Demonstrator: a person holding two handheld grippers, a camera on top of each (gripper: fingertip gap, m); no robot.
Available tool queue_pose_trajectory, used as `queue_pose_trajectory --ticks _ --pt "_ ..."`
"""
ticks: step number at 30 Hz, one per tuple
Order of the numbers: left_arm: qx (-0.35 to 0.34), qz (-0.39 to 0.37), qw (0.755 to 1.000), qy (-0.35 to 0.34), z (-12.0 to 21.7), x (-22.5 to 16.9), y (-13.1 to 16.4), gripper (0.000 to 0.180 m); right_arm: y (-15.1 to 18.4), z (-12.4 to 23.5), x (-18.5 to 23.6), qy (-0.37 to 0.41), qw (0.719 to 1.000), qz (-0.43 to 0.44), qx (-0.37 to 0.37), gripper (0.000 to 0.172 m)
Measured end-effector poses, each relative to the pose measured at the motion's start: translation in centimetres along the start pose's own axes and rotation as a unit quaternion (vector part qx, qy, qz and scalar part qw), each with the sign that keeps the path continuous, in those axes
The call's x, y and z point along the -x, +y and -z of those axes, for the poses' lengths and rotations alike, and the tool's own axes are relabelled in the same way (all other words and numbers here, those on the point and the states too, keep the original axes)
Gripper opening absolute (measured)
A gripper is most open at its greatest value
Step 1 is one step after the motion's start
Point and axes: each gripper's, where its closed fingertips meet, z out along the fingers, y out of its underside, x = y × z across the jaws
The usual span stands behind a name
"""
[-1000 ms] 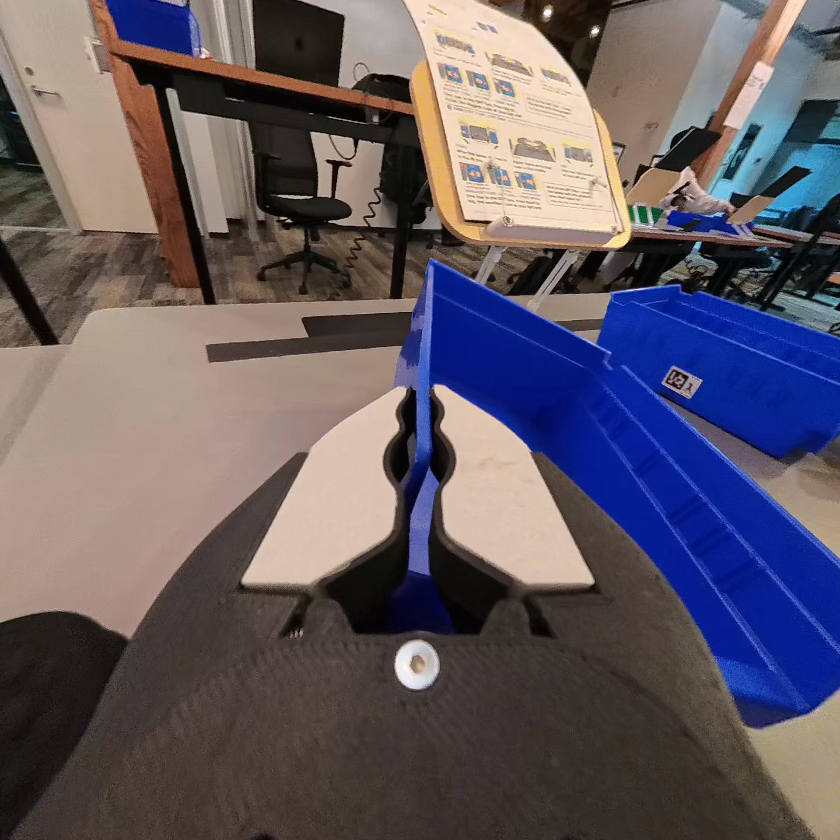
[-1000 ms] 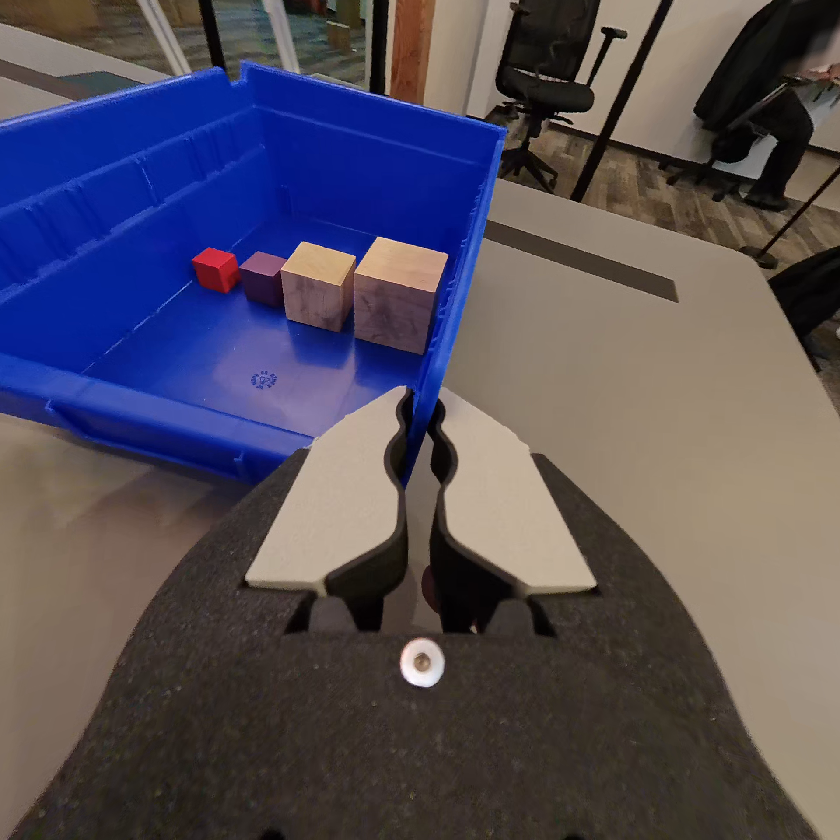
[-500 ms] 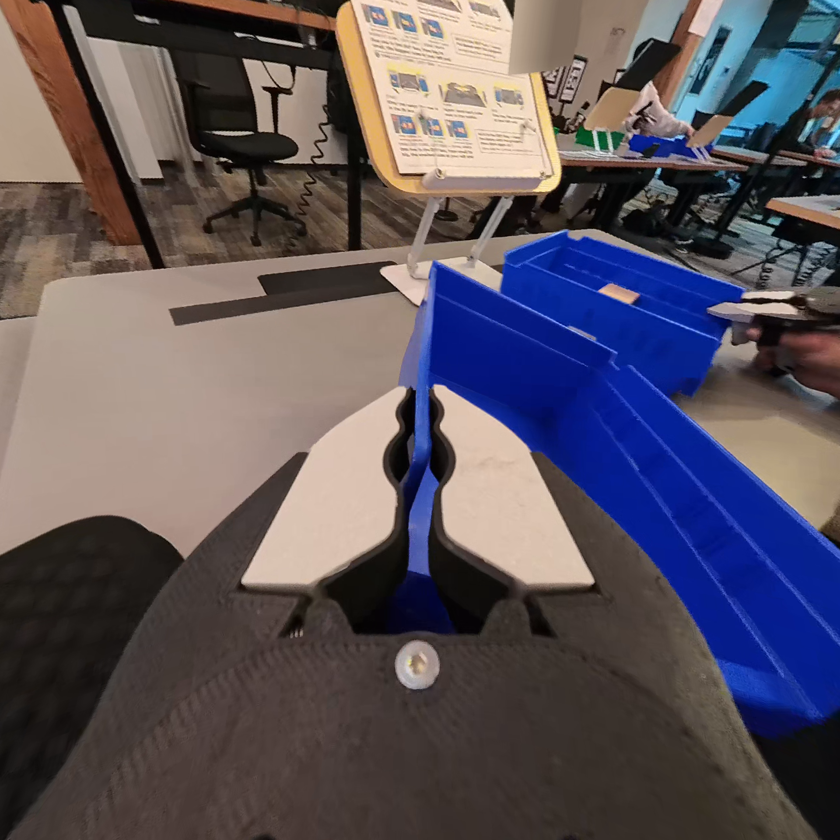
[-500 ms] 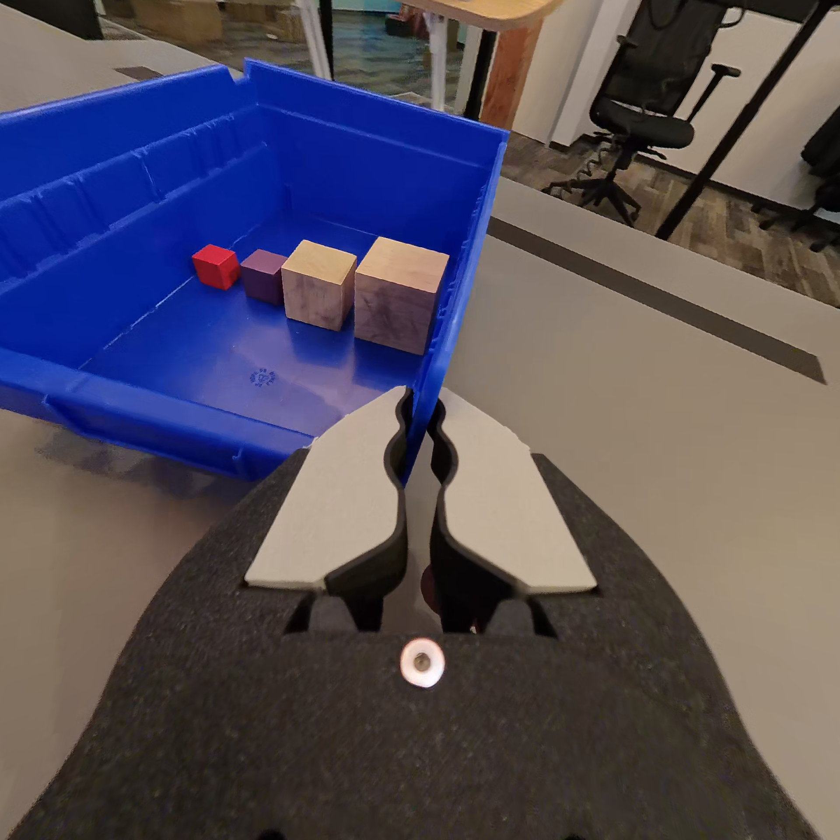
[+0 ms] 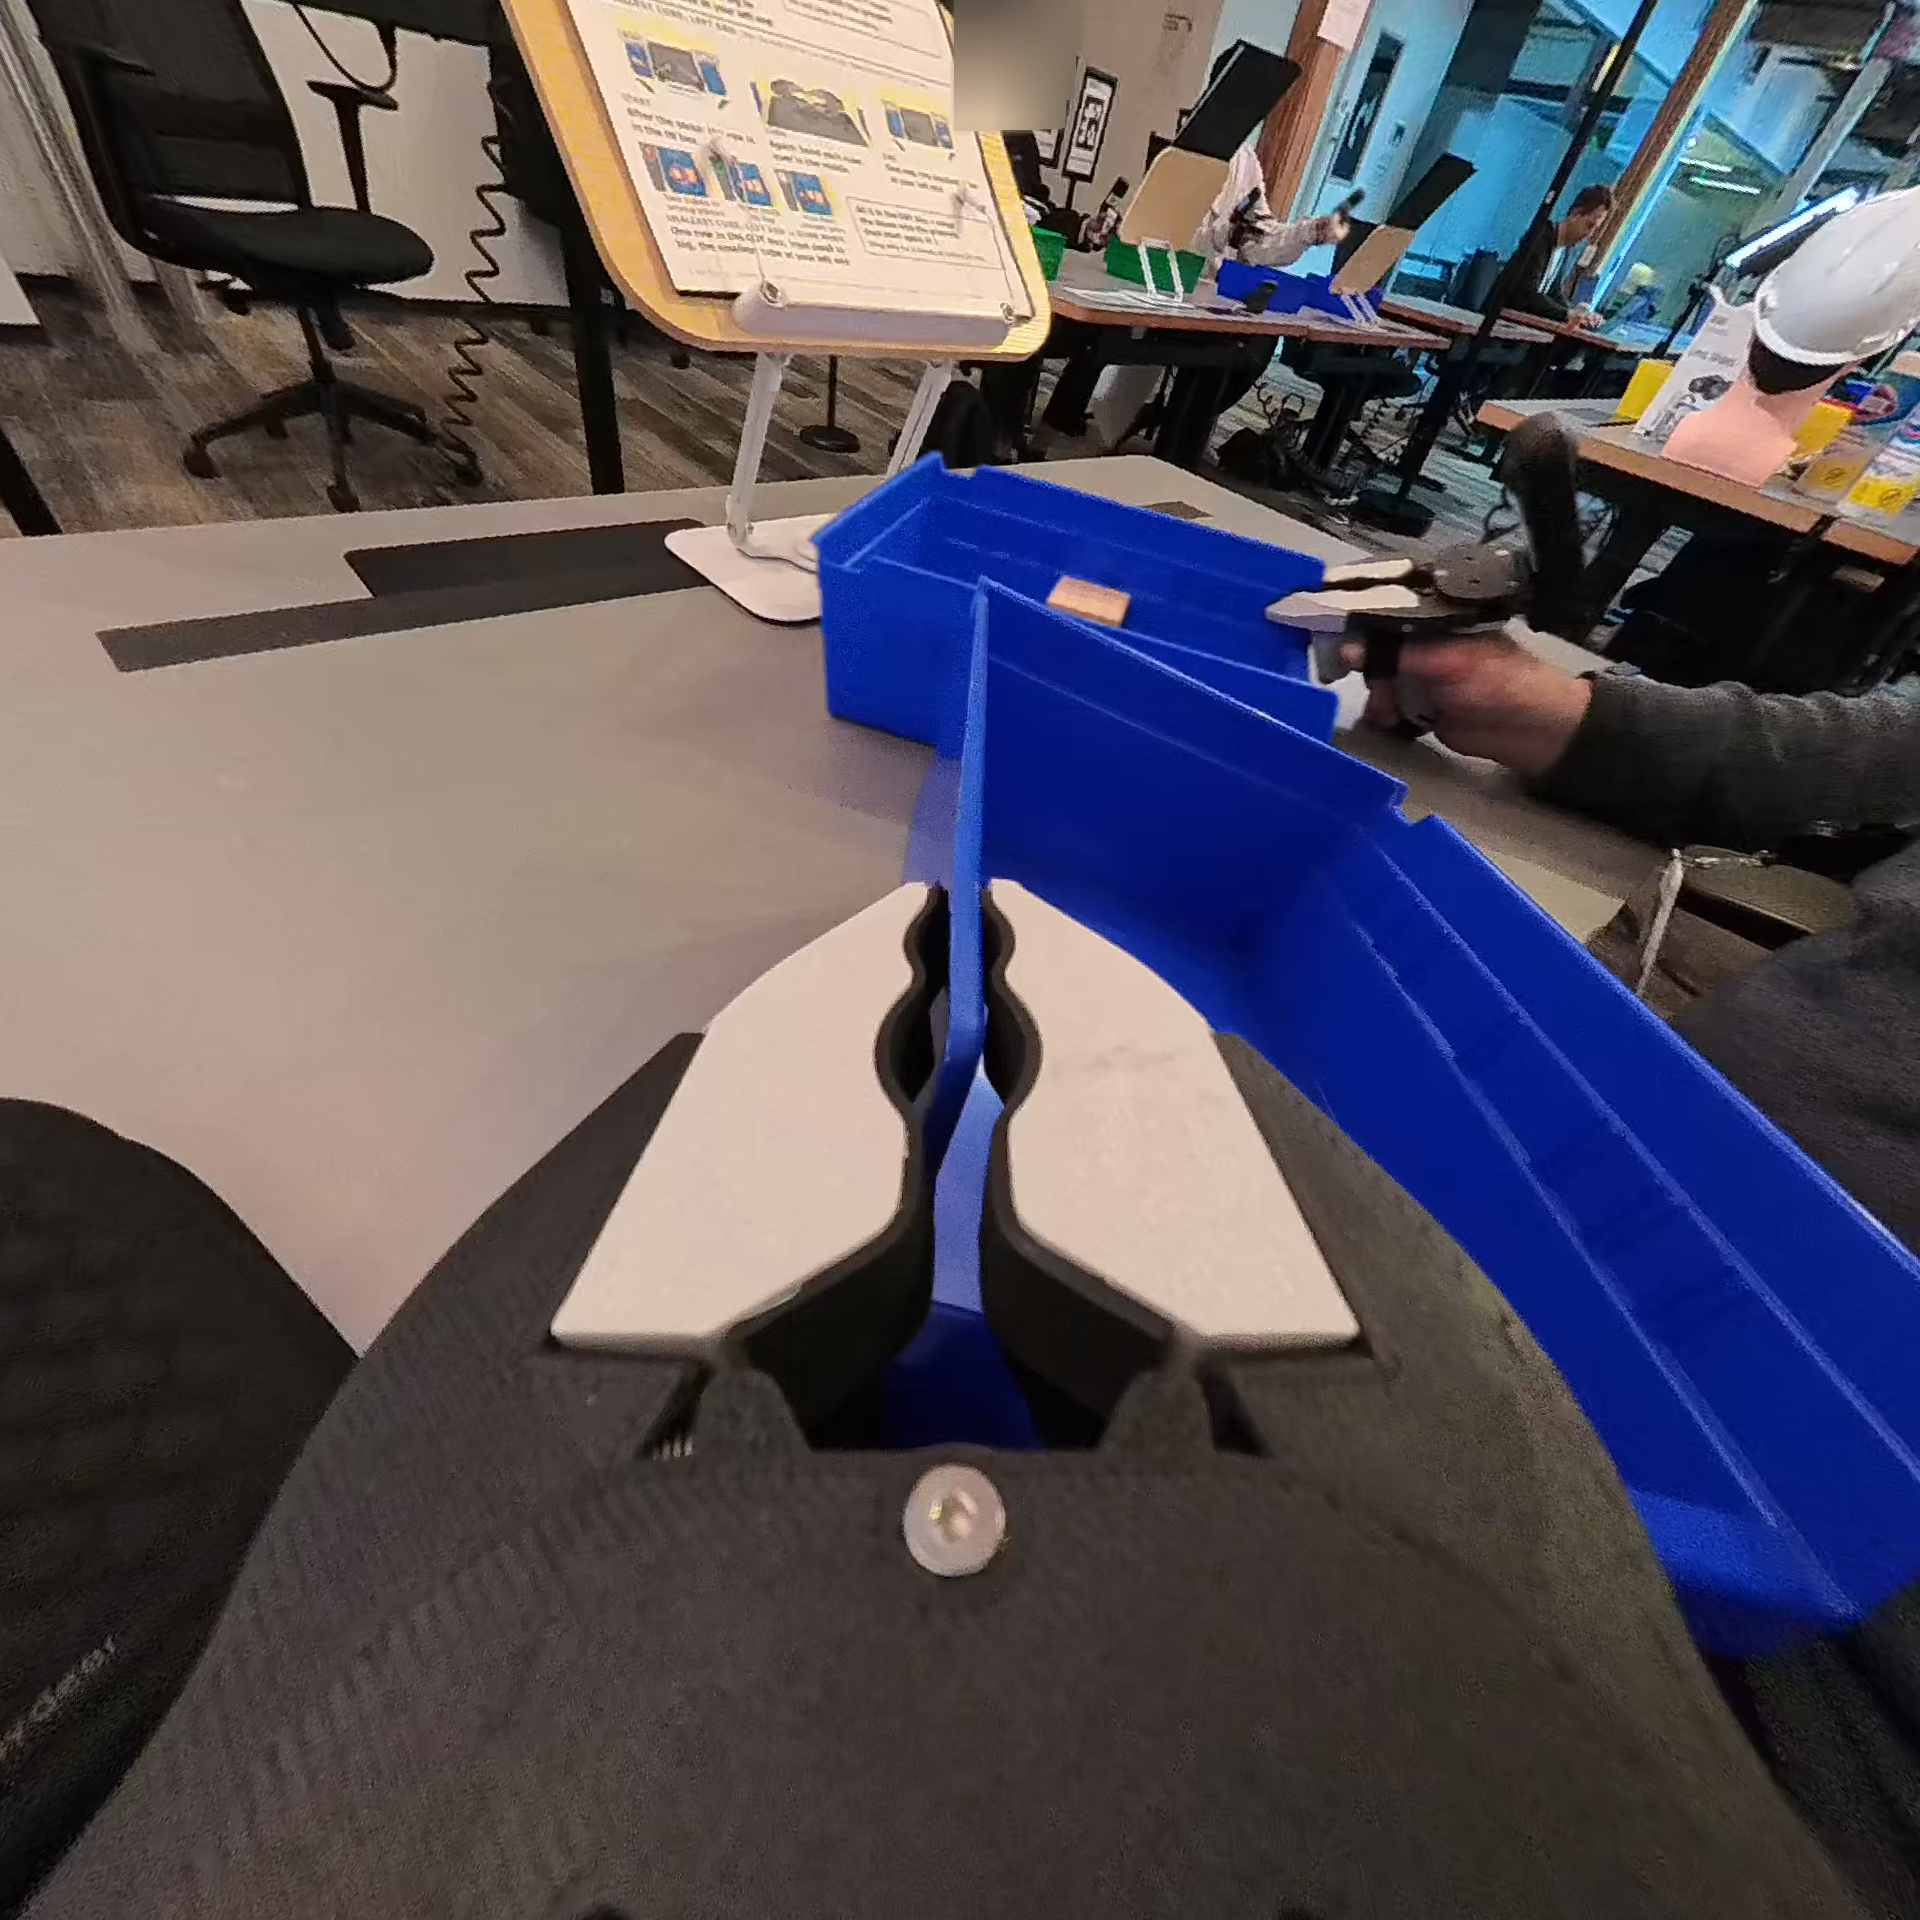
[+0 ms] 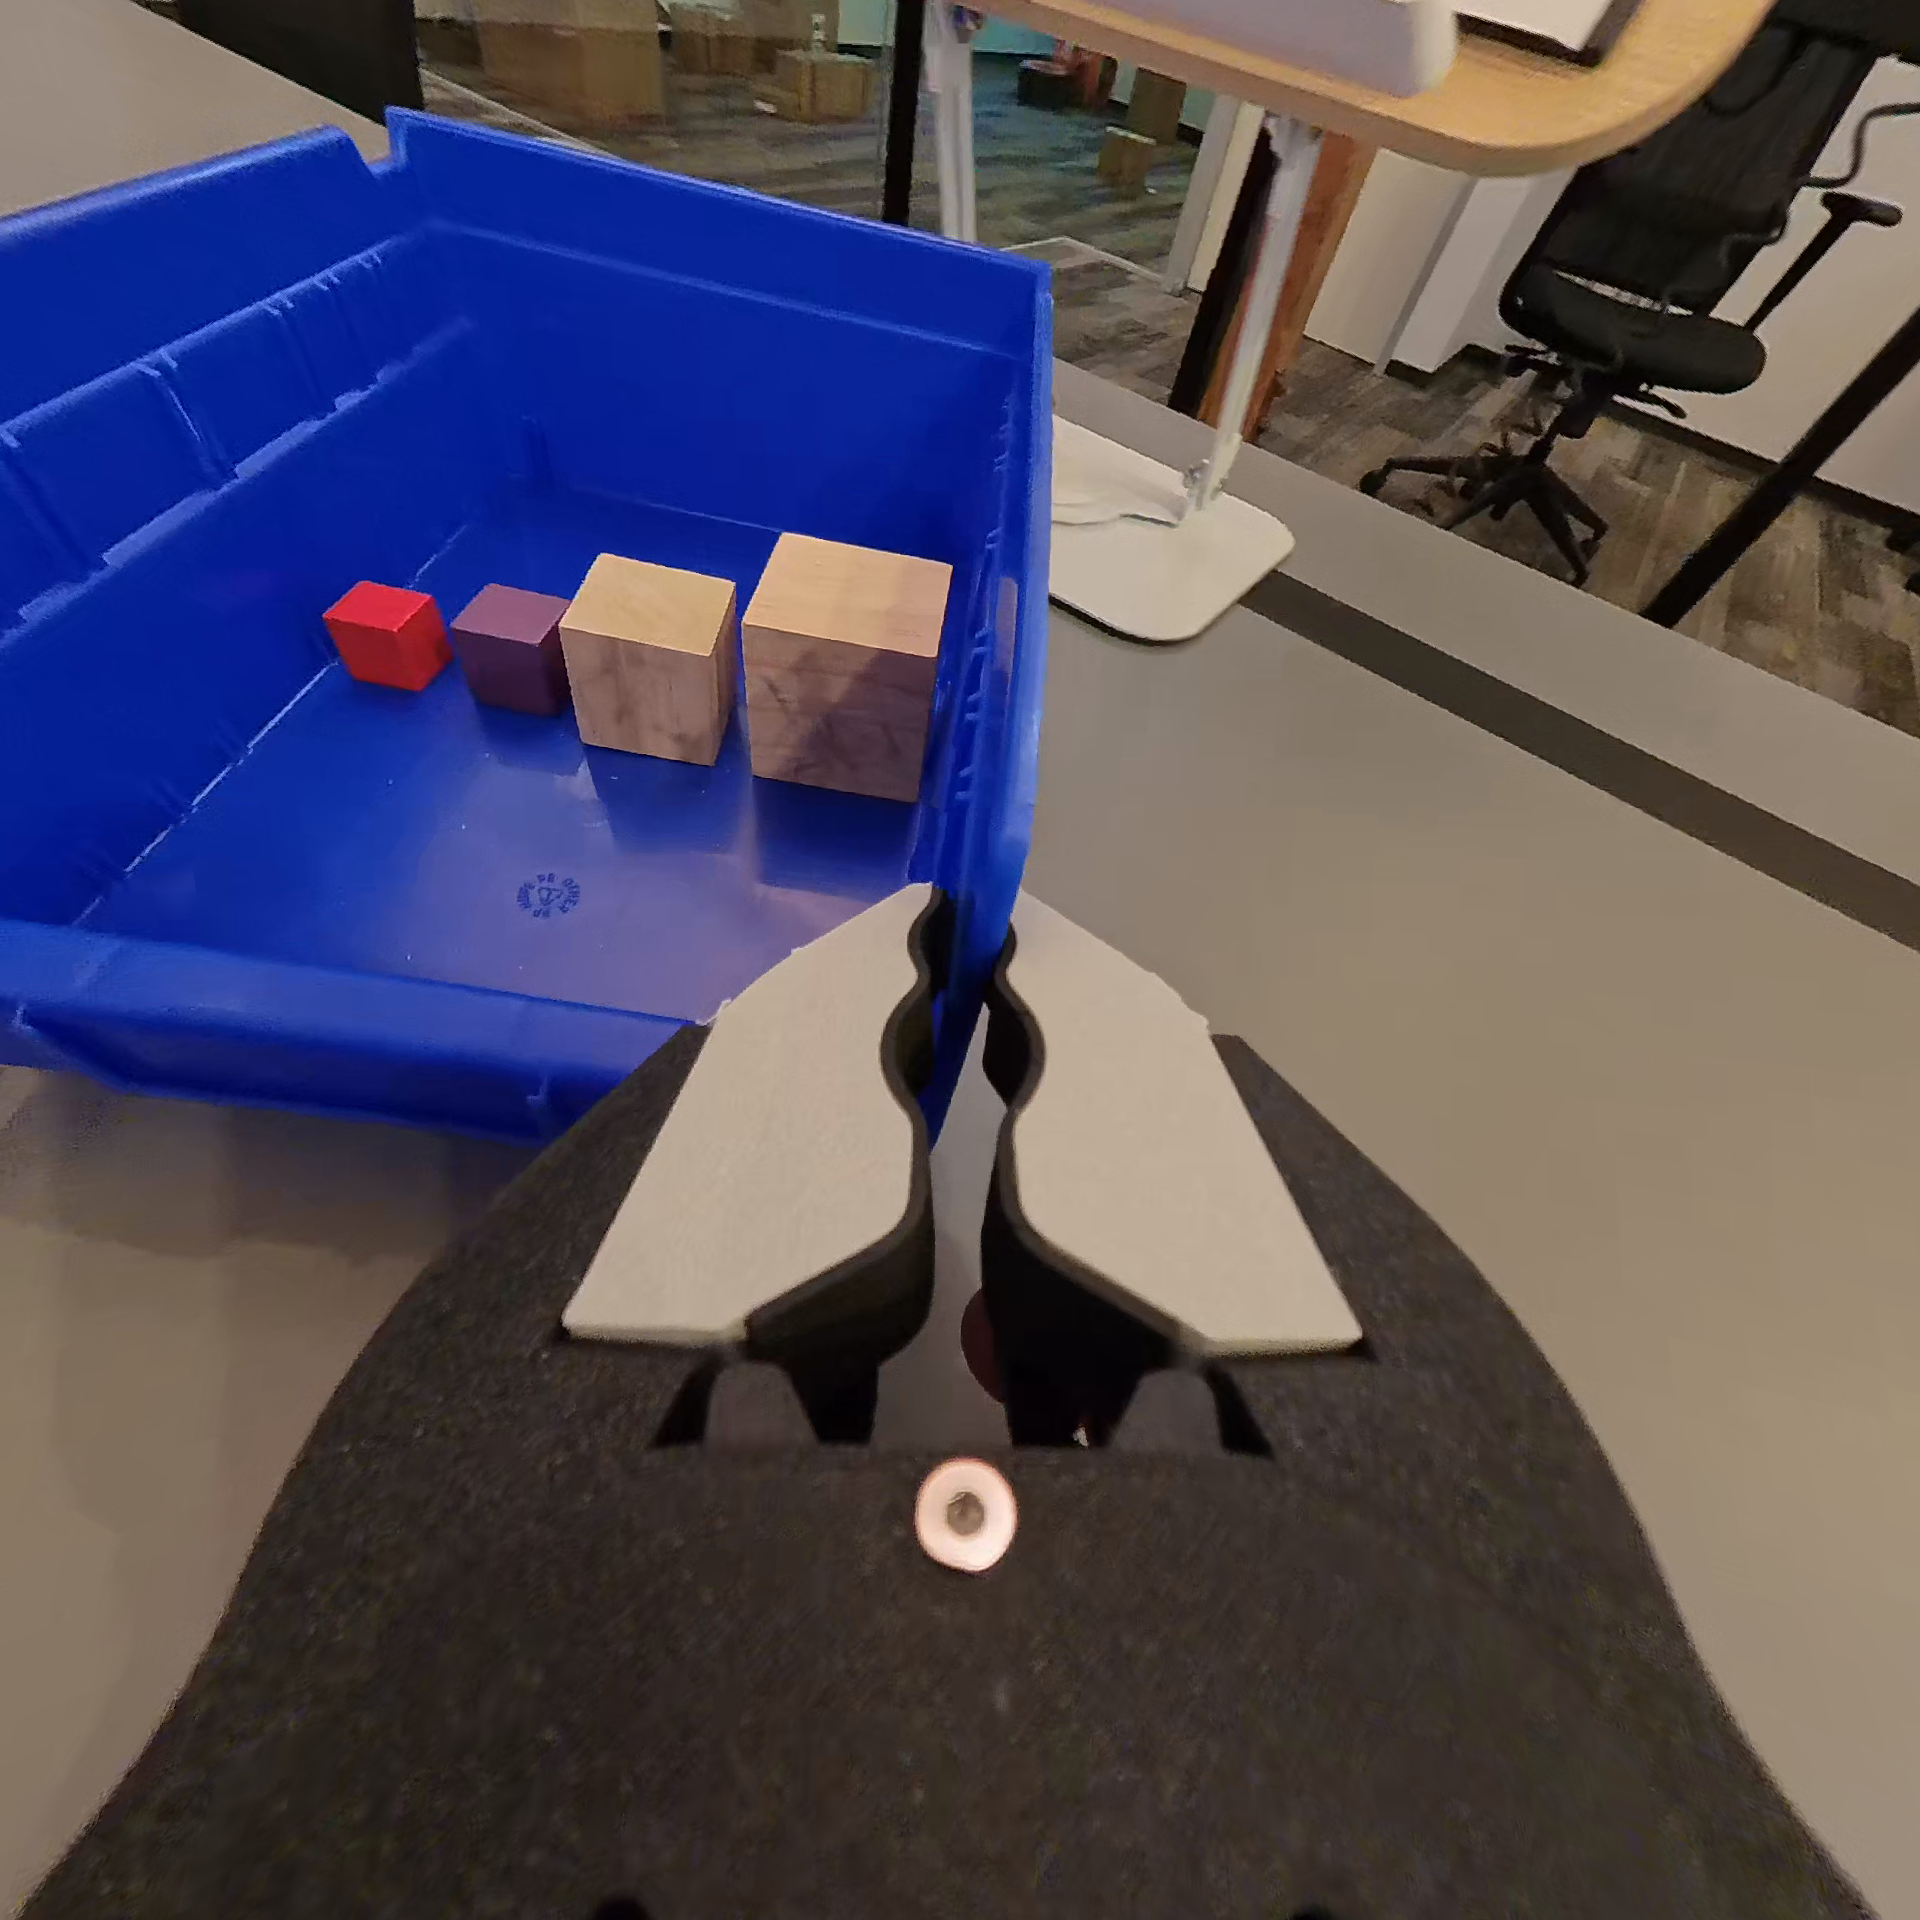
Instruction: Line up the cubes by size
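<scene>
In the right wrist view a blue bin (image 6: pixel 208 447) holds a row of cubes: red (image 6: pixel 387 634), purple (image 6: pixel 511 646), a mid-size wooden cube (image 6: pixel 649 657) and a large wooden cube (image 6: pixel 844 665). My right gripper (image 6: pixel 966 914) is shut on this bin's right wall (image 6: pixel 1023 520). In the left wrist view my left gripper (image 5: pixel 963 904) is shut on the end wall (image 5: pixel 971 748) of a second blue bin (image 5: pixel 1455 987), whose visible inside is bare. Behind it stands the cube bin (image 5: pixel 935 623), with one wooden cube top (image 5: pixel 1088 600) showing and the right gripper (image 5: pixel 1325 608) at its corner.
An instruction board on a white stand (image 5: pixel 790 156) stands at the back of the grey table (image 5: pixel 416 831); its base (image 6: pixel 1164 561) lies close to the cube bin. A hand and grey sleeve (image 5: pixel 1662 738) hold the right gripper. Office chairs and desks lie beyond. The grippers' ends are close to 50 cm from one another.
Both grippers stay shut on their bin walls. The left view has swung so the cube bin and right gripper came into sight. The cube bin has turned toward the stand's base.
</scene>
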Motion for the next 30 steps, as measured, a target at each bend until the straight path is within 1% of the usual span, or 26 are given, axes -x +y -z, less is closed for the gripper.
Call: queue_pose_trajectory --ticks 7,16,17,20,22,26,30 --pt "0.005 -0.005 1.0 0.028 0.7 -1.9 0.4 0.005 -1.9 -3.8 2.9 -0.017 1.0 0.008 -0.002 0.004" --pt "0.023 -0.012 0.996 0.084 -0.2 -4.4 1.0 0.004 -4.3 -8.8 7.1 -0.038 0.999 0.018 -0.005 0.005" --pt "0.02 -0.01 0.996 0.084 -0.2 -4.2 0.9 0.004 -4.5 -9.4 7.0 -0.03 0.999 0.013 -0.004 0.005" --pt "0.028 -0.011 0.996 0.084 -0.3 -4.1 1.2 0.004 -5.0 -10.9 7.0 -0.045 0.999 -0.016 0.001 0.006" --pt "0.028 -0.019 0.996 0.08 0.0 -4.2 1.0 0.004 -5.3 -11.7 7.2 -0.044 0.999 -0.008 0.0 0.007" --pt "0.023 -0.014 0.995 0.098 -0.1 -4.9 0.9 0.004 -5.9 -13.0 8.0 -0.044 0.999 -0.001 -0.001 0.007" --pt "0.026 -0.013 0.994 0.101 -0.9 -5.0 1.2 0.004 -6.5 -14.7 8.7 -0.05 0.999 0.002 0.002 0.007"
